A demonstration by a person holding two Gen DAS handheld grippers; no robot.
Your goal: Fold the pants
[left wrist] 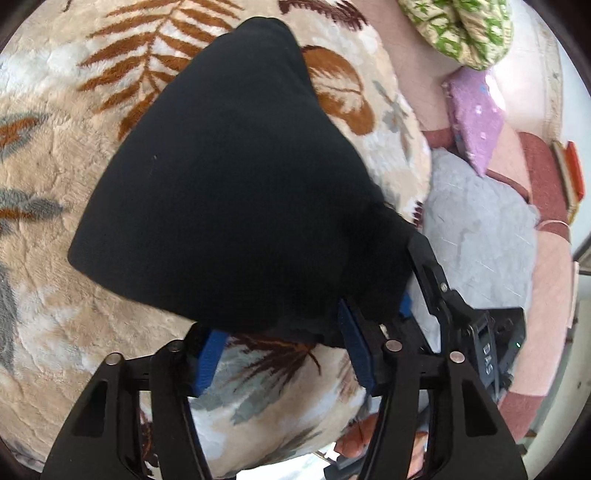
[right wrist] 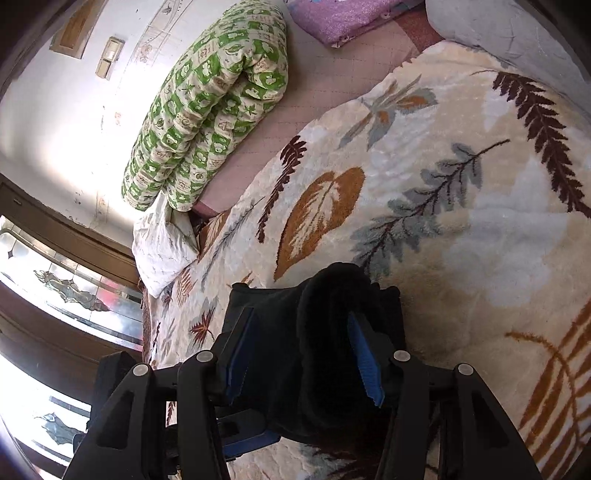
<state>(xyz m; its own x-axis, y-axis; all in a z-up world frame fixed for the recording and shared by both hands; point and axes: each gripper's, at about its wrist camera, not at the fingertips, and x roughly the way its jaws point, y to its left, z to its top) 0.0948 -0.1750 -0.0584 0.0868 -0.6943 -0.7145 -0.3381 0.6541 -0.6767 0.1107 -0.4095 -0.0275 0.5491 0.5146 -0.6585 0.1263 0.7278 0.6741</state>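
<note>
Black pants [left wrist: 229, 177] lie in a broad wedge on a cream blanket with leaf prints [left wrist: 55, 147]. The near edge of the pants is raised off the blanket. My left gripper [left wrist: 273, 328] meets that edge; the cloth covers both fingertips, and the blue pads [left wrist: 208, 362] stand apart behind it. My right gripper [left wrist: 424, 280] grips the right corner of the same edge. In the right wrist view, bunched black pants [right wrist: 325, 332] fill the gap between the pads of the right gripper [right wrist: 301, 314], above the blanket [right wrist: 461, 221].
A rolled green-patterned quilt [right wrist: 214, 103] lies along the wall, with a purple cloth [right wrist: 343, 14] and a grey pillow [left wrist: 476, 229] beside the blanket. A white pillow [right wrist: 162, 247] sits at the bed's edge near a glazed door [right wrist: 55, 288].
</note>
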